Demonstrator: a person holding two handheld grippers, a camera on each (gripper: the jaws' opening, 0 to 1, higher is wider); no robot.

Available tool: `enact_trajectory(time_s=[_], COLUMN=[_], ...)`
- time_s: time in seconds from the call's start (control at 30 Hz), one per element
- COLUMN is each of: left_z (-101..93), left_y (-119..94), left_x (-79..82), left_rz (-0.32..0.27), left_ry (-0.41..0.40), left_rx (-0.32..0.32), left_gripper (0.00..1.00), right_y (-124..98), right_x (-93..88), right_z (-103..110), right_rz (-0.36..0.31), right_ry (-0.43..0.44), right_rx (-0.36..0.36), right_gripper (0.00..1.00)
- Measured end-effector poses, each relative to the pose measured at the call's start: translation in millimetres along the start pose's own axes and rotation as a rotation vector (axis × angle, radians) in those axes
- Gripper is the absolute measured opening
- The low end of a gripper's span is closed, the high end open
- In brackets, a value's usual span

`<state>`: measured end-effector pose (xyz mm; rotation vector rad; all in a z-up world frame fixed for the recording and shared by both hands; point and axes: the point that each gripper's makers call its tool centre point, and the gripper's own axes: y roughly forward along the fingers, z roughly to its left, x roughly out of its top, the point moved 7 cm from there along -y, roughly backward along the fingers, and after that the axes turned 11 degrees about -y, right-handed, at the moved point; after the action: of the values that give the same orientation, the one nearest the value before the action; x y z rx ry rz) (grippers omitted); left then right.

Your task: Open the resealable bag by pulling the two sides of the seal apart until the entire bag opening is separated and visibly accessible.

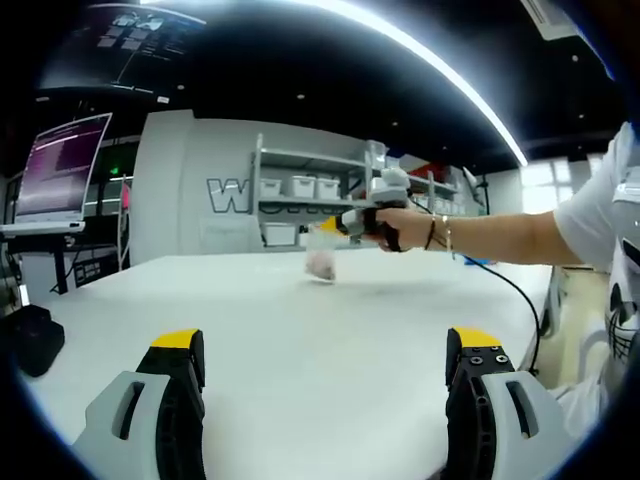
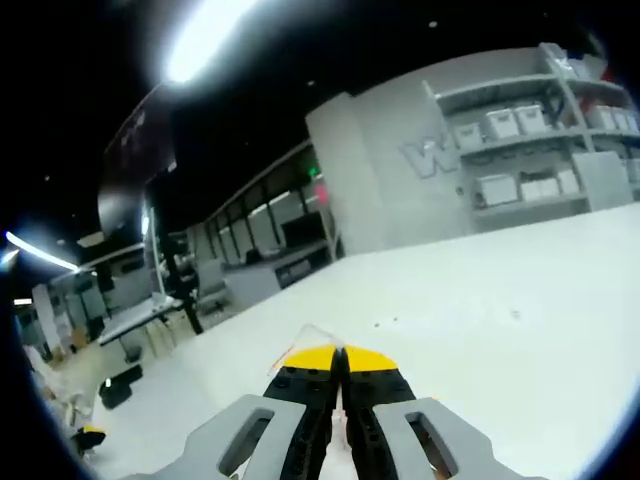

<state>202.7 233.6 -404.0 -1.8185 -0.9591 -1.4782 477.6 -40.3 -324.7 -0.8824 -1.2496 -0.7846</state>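
Left hand-held gripper [image 1: 325,365] wide over bare white table [image 1: 300,330], right hand-held gripper [image 2: 339,358] pinching clear bag [image 1: 322,252] aloft

Readable text: one partial wall sign, little else.

Large outlined letter "W" on the grey wall [image 1: 190,190] in the left gripper view, followed by more letters cut off by the shelving rack [image 1: 300,195]. Same "W" seen on that wall in the right gripper view, slanted and blurred, again running behind the shelves. Lines of writing on the monitor screen [image 1: 62,165] at left and on the dark overhead screen [image 1: 125,45], too small to read.
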Motion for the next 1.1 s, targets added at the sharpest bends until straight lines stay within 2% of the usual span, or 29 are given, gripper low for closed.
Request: enact_trajectory(time_s=[0.57, 0.8, 1.1], left_z=[-1.6, -5.9, 0.9], left_y=[2, 2, 3], left_x=[-2.6, 1.0, -0.9], left_rz=[0.007, -0.001, 0.002], left_ry=[-0.007, -0.006, -0.015], left_rx=[-0.012, -0.026, -0.009], left_gripper=[0.99, 0.99, 0.99], right_y=[32, 45, 61], right_x=[6.0, 5.6, 13.7], right_z=[-21, -31, -40], right_rz=[0.033, 0.040, 0.039], right_ry=[-0.053, -0.061, -0.062], right_rx=[-0.060, -0.086, -0.115], right_gripper=[0.00, 0.00, 0.00])
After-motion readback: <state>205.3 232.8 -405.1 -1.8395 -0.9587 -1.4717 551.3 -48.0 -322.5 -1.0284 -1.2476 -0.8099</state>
